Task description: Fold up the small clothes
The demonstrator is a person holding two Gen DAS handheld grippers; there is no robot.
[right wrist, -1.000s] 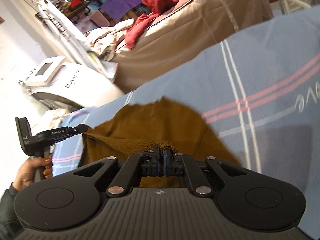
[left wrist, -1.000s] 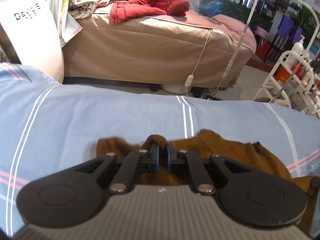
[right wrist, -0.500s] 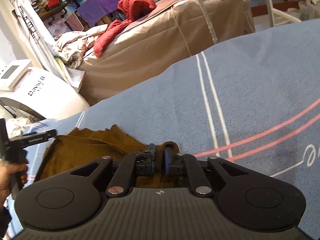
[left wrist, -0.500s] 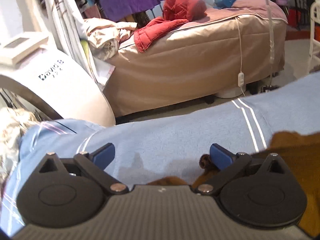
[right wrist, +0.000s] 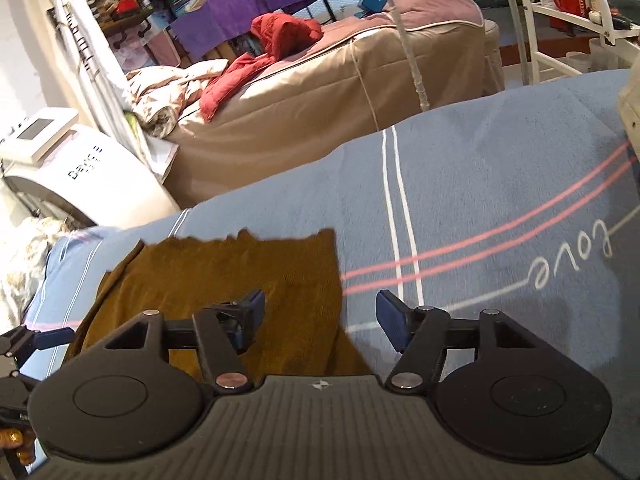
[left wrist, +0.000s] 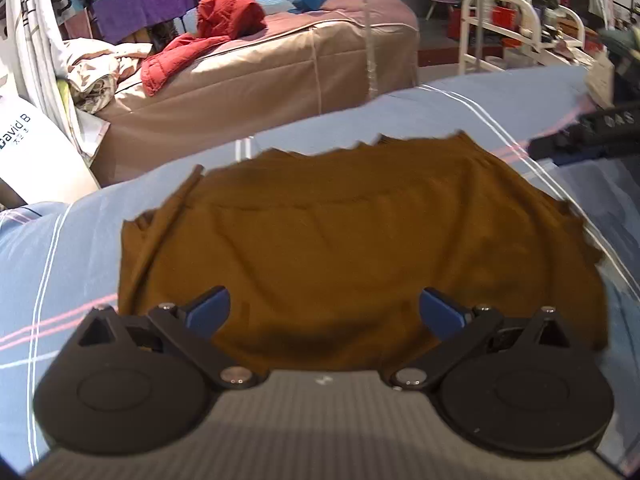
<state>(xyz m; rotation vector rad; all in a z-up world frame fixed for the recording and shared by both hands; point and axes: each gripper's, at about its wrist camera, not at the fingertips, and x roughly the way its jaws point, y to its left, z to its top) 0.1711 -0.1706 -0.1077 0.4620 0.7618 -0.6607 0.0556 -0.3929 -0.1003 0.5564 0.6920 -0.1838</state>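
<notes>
Lying flat on the blue striped bed sheet (right wrist: 480, 184): brown garment (left wrist: 360, 240). Hovering over it, gaping wide and gripping nothing: left tongs (left wrist: 325, 312), right tongs (right wrist: 320, 312).

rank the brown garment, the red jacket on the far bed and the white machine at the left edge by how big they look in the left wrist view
1. brown garment, by far the largest; it lies close under the open left gripper.
2. red jacket and white machine look about alike. The machine is cut off by the frame edge and the jacket is farther away, so no ranking between them.
</notes>
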